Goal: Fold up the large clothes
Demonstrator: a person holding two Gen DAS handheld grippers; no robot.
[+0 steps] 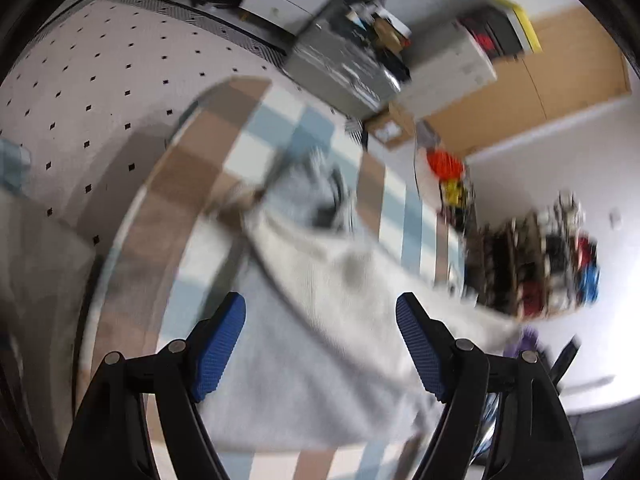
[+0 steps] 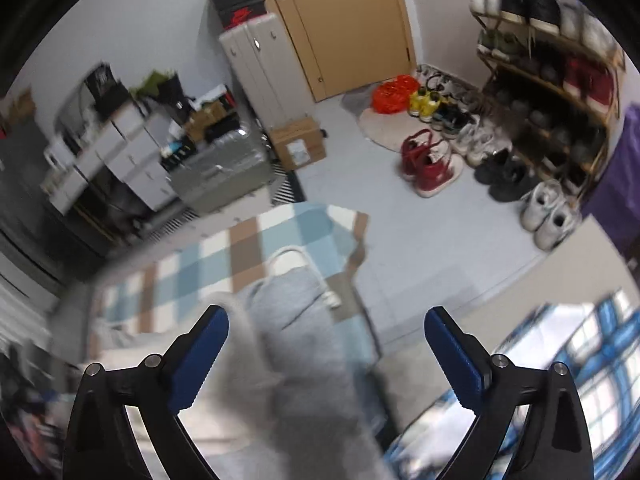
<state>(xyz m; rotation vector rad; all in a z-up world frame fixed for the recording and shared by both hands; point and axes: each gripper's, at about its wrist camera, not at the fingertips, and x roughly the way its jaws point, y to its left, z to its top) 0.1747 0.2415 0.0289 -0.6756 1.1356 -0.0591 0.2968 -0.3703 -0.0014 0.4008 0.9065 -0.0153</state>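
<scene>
Evidently both sets of fingers stand wide apart with nothing pinched, left gripper [image 1: 320,344] and right gripper [image 2: 326,356] hovering over the grey sweatshirt [image 1: 320,304] spread on the checked worktop [image 1: 192,152], so re-gripping should catch a clean edge around six o'clock.

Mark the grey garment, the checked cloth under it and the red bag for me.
grey garment [image 1: 320,344]: left wrist view, its flat middle.
checked cloth [image 2: 240,248]: right wrist view, a bare blue and brown patch.
red bag [image 2: 430,164]: right wrist view, its body on the floor.
</scene>
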